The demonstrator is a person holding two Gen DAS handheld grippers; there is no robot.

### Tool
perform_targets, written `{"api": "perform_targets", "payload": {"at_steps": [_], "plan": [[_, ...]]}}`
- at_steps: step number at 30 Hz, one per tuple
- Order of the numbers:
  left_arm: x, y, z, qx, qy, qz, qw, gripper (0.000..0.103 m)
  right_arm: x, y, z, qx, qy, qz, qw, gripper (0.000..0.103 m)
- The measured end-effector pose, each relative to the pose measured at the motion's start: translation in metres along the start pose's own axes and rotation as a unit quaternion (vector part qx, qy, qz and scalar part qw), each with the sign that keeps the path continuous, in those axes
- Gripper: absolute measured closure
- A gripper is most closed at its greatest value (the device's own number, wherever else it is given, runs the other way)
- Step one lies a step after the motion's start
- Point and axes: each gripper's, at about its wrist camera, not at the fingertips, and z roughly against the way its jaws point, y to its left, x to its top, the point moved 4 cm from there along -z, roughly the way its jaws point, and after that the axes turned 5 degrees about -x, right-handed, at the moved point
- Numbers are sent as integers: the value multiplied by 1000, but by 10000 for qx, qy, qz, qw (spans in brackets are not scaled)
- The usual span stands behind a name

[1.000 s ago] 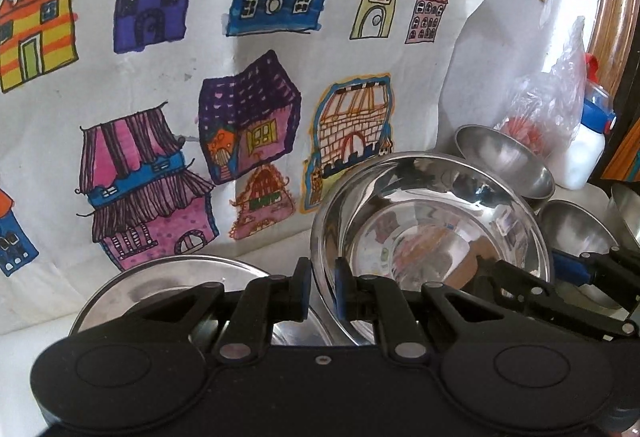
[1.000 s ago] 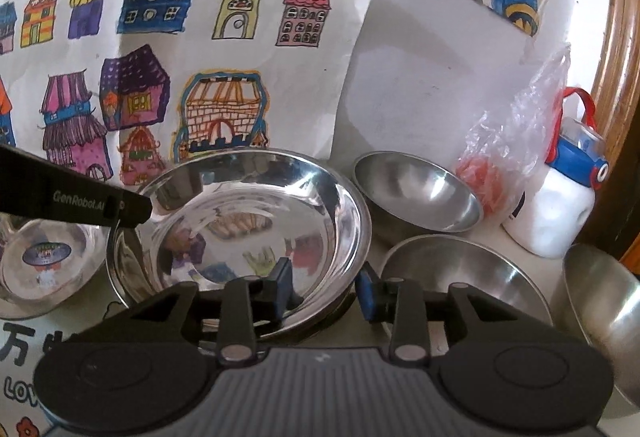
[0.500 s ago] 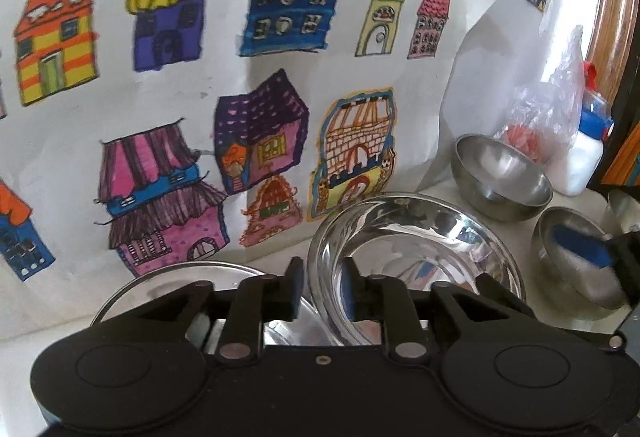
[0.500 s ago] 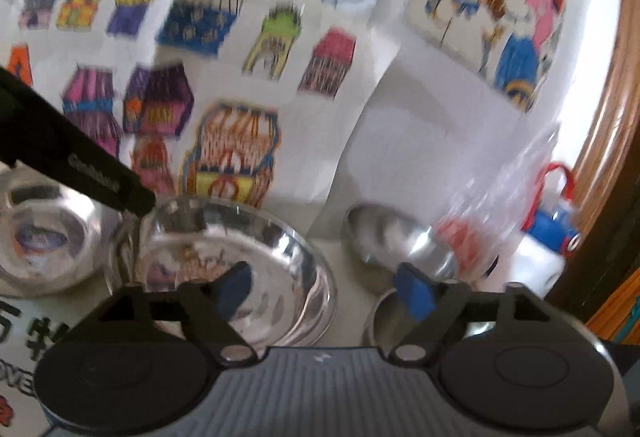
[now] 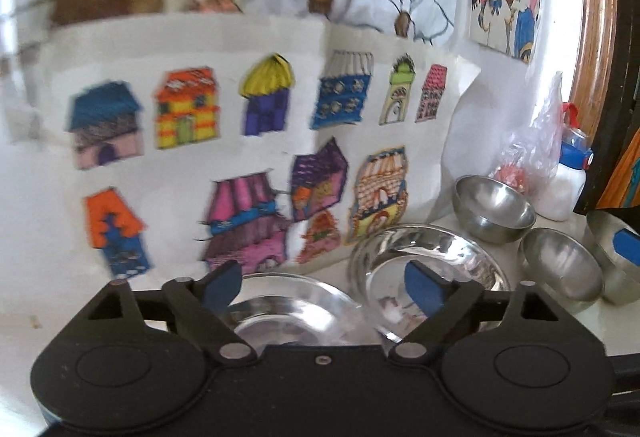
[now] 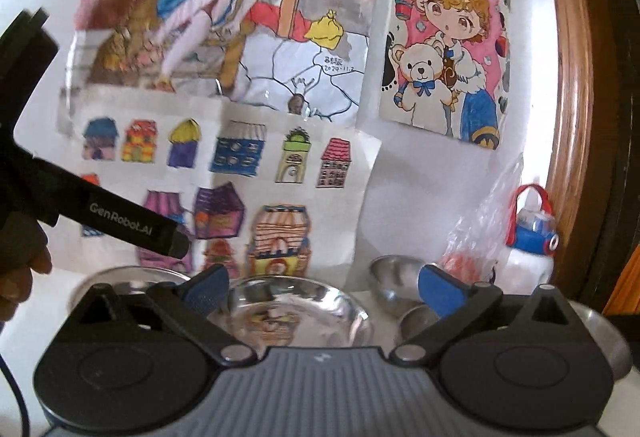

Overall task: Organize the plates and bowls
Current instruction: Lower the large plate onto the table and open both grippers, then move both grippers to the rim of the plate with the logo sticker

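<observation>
A wide, deep steel dish lies flat on the white counter, with a flatter steel plate just left of it. My left gripper hovers back from and above both, its jaws opening wide, nothing between the blue pads. In the right wrist view the same dish sits below my right gripper, whose jaws are also opening and hold nothing. The flat plate shows behind its left finger. One black finger of the left gripper crosses that view at the left.
Three small steel bowls stand right of the dish. Behind them are a plastic bag and a white bottle with a blue cap. Drawings cover the wall close behind. A wooden frame edges the right.
Both grippers went from shut on the tilted dish's rim to wide open. The dish came down flat on the counter, and both grippers drew back and up.
</observation>
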Motion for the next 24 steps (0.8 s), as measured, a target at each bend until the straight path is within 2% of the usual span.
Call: {"api": "perform_targets", "payload": {"at_steps": [3,8,13,19,24], "plan": [[-5,10,20,158,-155,-47,9997,1,-2,6,15,150,53,-318,9994,0],[-19,28,46,398,-225,-129,9989,1,-9,19,35,336,214,-685,9969,0],[-40,48,61,585,-81,-256,9979,1,-21,34,45,474,482,-898,9937,0],[-60,68,56,840,207,-585,9945,1,-38,51,33,595,948,-1157,9870,0],[-66,81,43,942,333,-726,9923,1,-48,63,17,717,1238,-1102,9836,0]]}}
